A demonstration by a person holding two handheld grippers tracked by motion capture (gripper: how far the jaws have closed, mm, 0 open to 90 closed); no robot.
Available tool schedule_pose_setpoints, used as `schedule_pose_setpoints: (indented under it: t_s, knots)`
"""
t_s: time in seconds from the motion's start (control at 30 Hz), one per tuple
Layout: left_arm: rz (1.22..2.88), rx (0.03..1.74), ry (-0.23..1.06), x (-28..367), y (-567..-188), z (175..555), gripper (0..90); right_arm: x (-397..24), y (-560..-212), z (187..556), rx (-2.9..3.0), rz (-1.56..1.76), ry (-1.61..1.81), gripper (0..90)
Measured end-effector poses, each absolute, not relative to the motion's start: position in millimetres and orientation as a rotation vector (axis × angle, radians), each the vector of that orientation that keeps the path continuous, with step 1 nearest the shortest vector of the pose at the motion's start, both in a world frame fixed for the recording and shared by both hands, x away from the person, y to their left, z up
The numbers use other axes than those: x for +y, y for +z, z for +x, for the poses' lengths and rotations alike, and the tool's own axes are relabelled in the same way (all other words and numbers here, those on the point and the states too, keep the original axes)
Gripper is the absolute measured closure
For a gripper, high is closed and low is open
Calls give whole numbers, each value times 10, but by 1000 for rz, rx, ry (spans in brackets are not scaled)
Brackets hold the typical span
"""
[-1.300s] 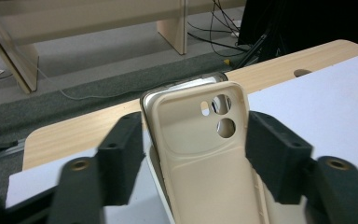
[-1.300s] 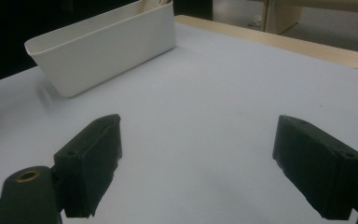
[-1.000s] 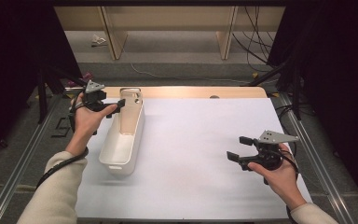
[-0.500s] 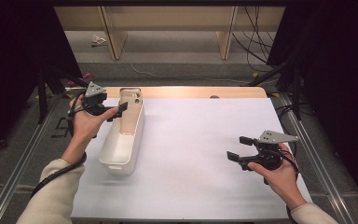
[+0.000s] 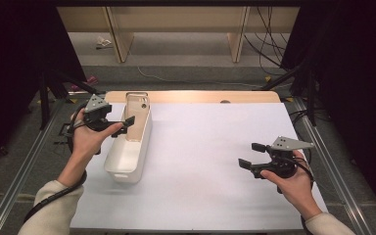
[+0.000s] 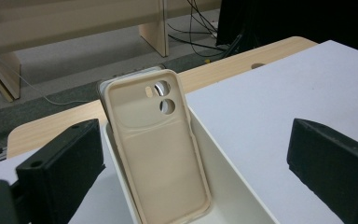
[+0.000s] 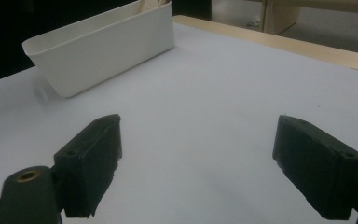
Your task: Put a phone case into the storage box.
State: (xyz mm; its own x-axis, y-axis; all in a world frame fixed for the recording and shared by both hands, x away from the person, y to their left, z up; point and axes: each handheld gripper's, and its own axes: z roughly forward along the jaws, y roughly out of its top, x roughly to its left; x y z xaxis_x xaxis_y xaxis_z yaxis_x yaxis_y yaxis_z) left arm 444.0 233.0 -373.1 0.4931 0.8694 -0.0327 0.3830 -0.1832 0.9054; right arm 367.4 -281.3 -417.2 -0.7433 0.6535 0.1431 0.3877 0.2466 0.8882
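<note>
So the phone case (image 6: 156, 149) is sitting in the white bin (image 5: 129, 149) now, standing on end and leaning against the bin's far end, camera holes up top. There might be a second, greyer case tucked right behind it, since a darker edge peeks out along its top and side in the left gripper view, but honestly that bit is too thin to call.

The left gripper (image 5: 122, 125) has just been opening its jaws, and nothing is between them anymore. The case stands clear of both black pads, on its own in the bin. That gripper hangs just over the bin's left rim near the far end. I'd say this is the tail end of the drop-off step: the case is placed and the hand is letting go.

The right gripper (image 5: 249, 156) is well apart from all this, parked over the bare white table top (image 5: 215, 147) on the near right side, jaws spread wide and holding nothing.

Next move, my guess: pull the left gripper back without clipping the bin's rim or nudging the case, since it's only leaning there and could tip or slide flat.
</note>
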Motion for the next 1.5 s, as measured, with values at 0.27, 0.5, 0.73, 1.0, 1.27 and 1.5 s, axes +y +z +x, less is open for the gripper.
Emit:
schedule_pose_setpoints:
  t_s: [0.27, 0.5, 0.73, 1.0, 1.27, 1.5]
  knots:
    - [1784, 1024, 633, 2277, -3724, 4295, 25, -2813, -4173, 3677, 2261, 973, 1500, 164]
    - [1794, 997, 622, 2227, -3725, 4176, 39, -2815, -4170, 3675, 2261, 974, 1501, 165]
    - [1797, 970, 614, 2168, -3739, 4053, 38, -2812, -4173, 3678, 2261, 975, 1501, 165]
    - [1810, 935, 604, 2079, -3744, 3968, 37, -2811, -4172, 3679, 2261, 974, 1502, 165]
    - [1821, 906, 586, 2009, -3777, 3875, 37, -2816, -4173, 3682, 2262, 975, 1500, 165]
    - [1827, 875, 569, 1953, -3829, 3788, 37, -2816, -4167, 3679, 2259, 973, 1500, 165]
